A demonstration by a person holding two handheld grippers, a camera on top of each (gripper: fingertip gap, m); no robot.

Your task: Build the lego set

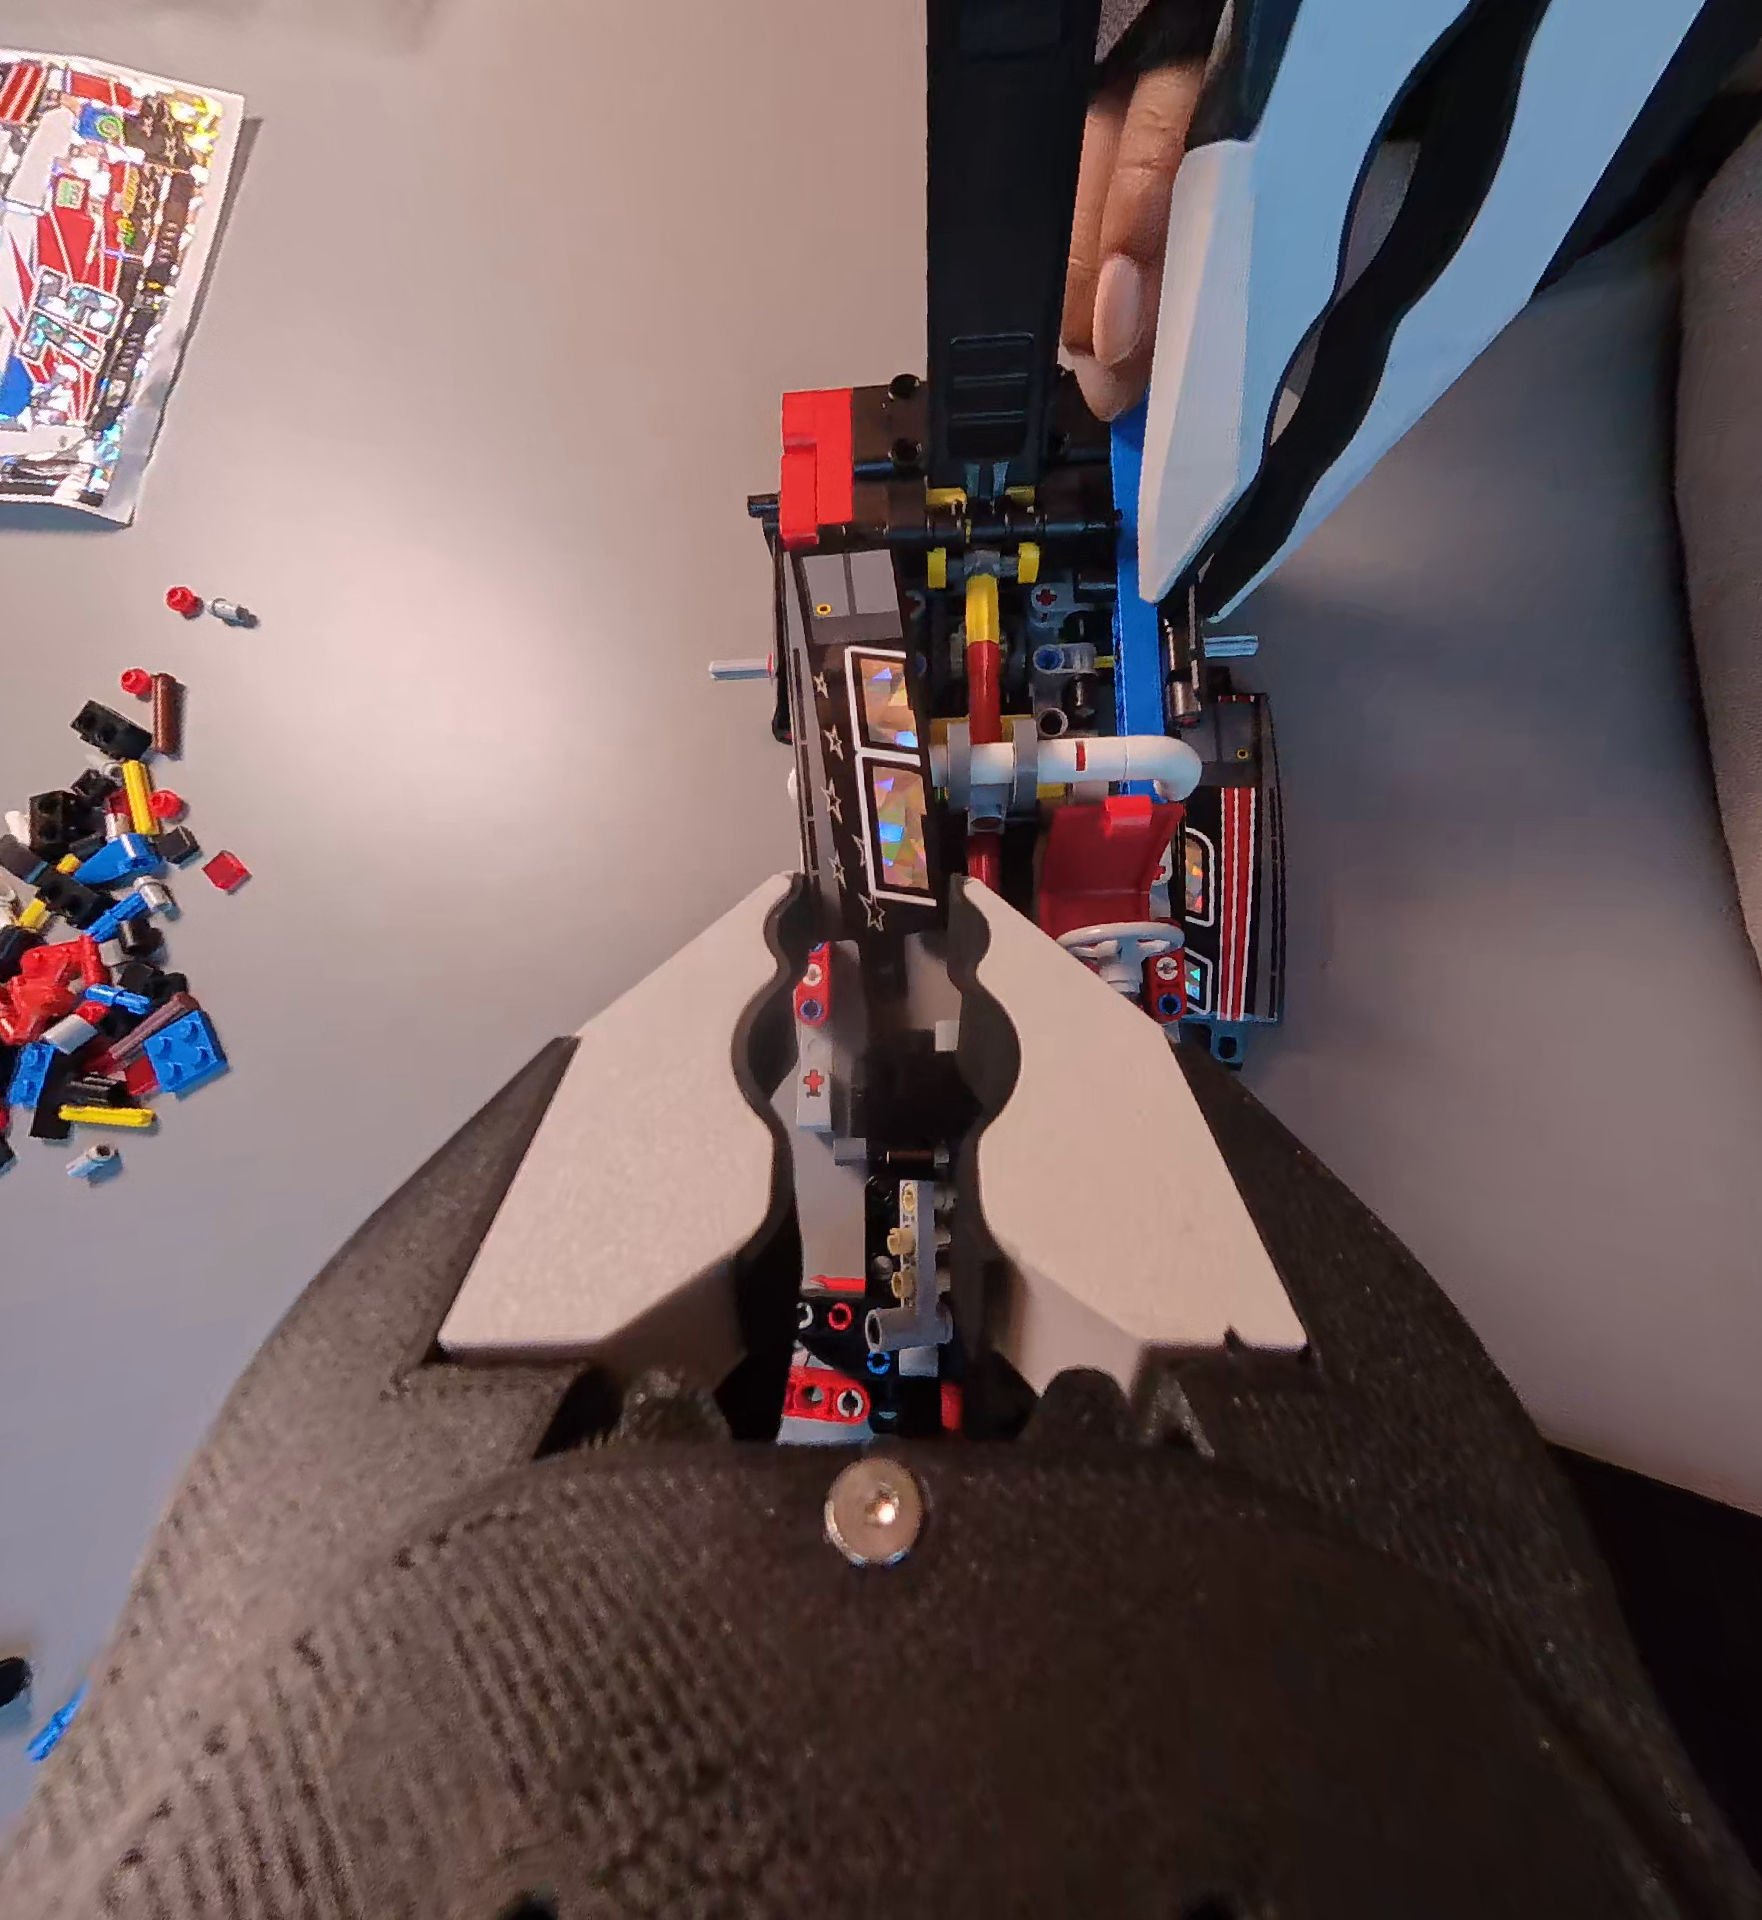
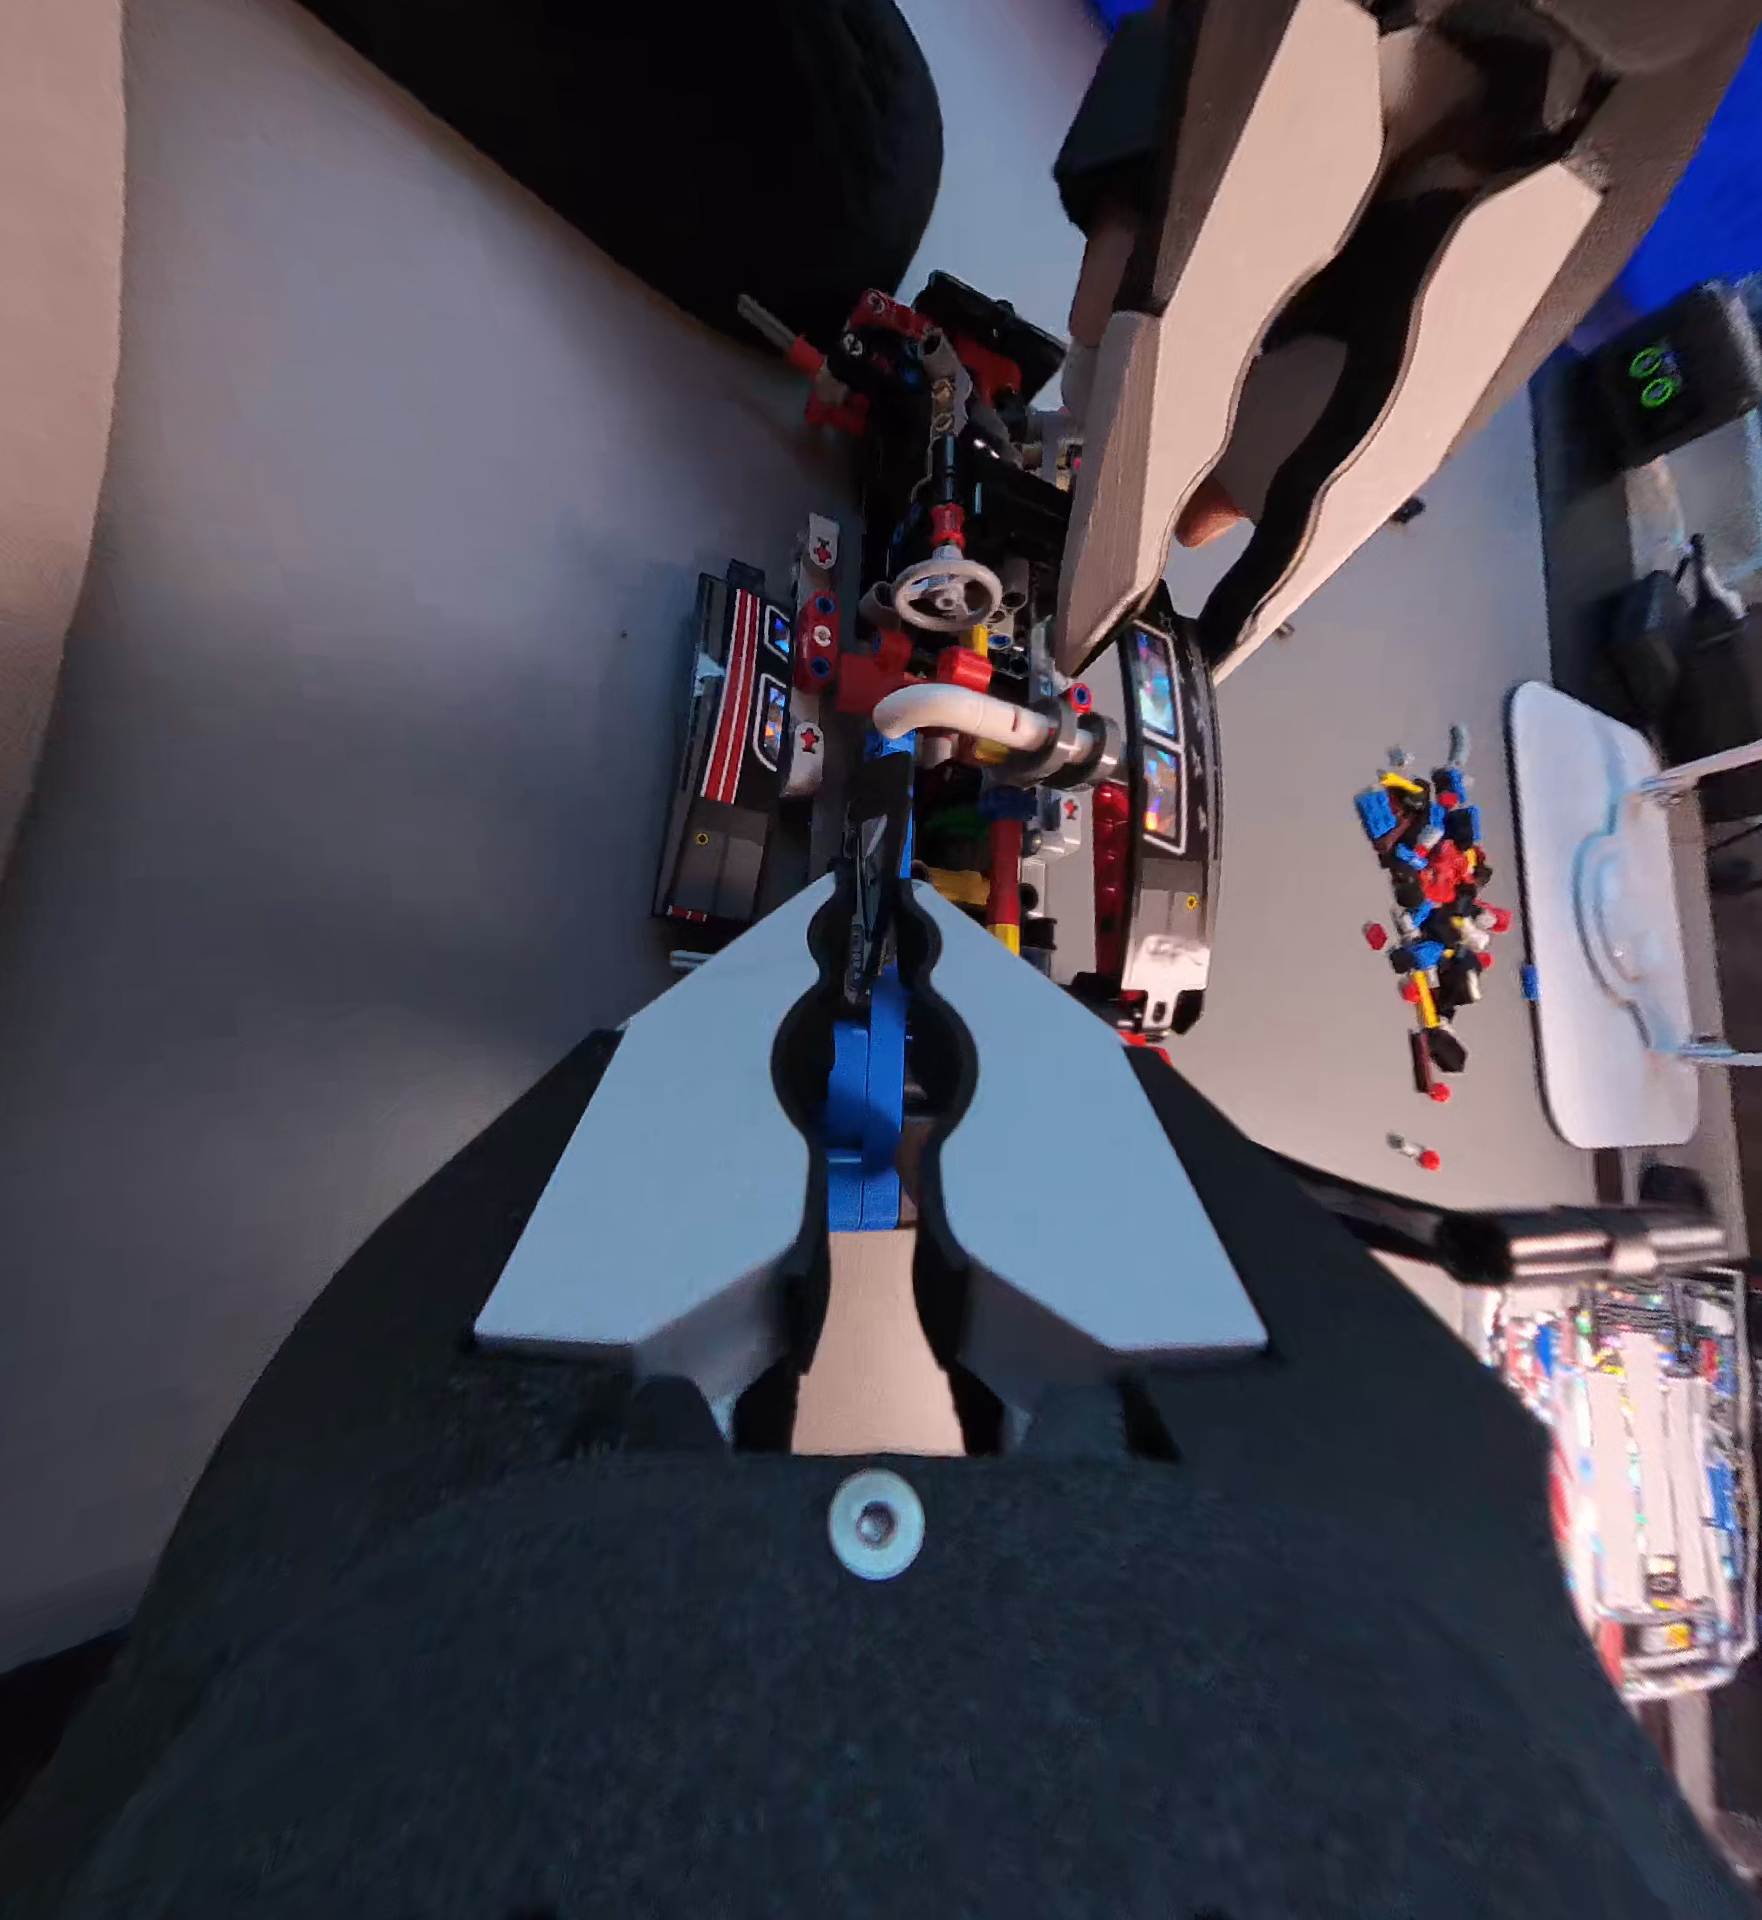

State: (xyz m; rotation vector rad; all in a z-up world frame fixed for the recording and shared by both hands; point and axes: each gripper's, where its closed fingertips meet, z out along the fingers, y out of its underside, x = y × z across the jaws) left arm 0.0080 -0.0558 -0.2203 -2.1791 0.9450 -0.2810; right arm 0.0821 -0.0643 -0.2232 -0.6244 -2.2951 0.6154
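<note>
A partly built lego vehicle [image 1: 1012, 727] lies on its side on the grey table. It is black, red and blue, with a white pipe, a red seat and a steering wheel. My left gripper [image 1: 877, 904] is shut on its black side panel with stars and shiny windows. My right gripper [image 2: 872, 894] is shut on the blue beam along the opposite side of the vehicle [image 2: 960, 675]. Each gripper also shows in the other view: the right one [image 1: 1209, 499] at the top right, the left one [image 2: 1116, 582] at the top right. A person's fingers [image 1: 1116, 281] rest beside the right gripper.
A pile of loose small lego pieces [image 1: 56, 966] lies left of the vehicle; it also shows in the right wrist view [image 2: 1428, 894]. A shiny sticker sheet [image 1: 56, 281] lies at the far left. A white tray-like base [image 2: 1583, 935] stands beyond the pile. Spacing between my two grippers at the tips: around 8 cm.
</note>
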